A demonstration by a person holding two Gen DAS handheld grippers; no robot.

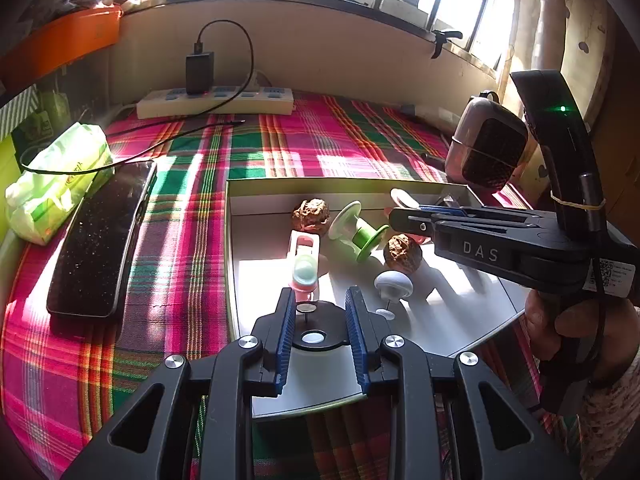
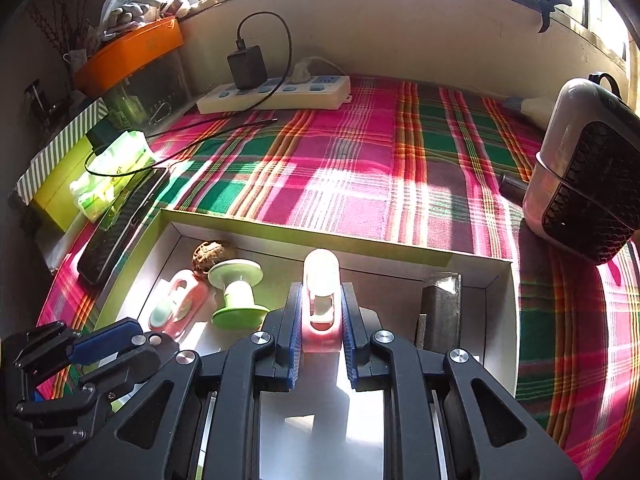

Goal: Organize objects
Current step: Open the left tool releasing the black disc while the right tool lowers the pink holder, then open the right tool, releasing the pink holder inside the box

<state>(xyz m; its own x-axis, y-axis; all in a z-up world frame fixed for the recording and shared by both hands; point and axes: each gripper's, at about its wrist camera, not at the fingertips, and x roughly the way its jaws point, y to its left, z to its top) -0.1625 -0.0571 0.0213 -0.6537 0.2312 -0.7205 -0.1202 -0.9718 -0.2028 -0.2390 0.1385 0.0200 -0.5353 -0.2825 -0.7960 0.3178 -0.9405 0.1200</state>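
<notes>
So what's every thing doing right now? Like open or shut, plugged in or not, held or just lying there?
right gripper: shut on a pink clip, over the box
left gripper: shut on a black disc with a pin
white box: open, no lid on
second pink clip: lying loose in the box
green spool: tipped on its side
black charger: plugged into the power strip
cable end: unplugged, on the cloth

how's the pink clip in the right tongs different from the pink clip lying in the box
The held clip is pinched between the right tongs, raised over the box; the other clip lies flat and untouched on the box floor. The lying clip shows a teal pad. Both are pink, slotted plastic clips.
</notes>
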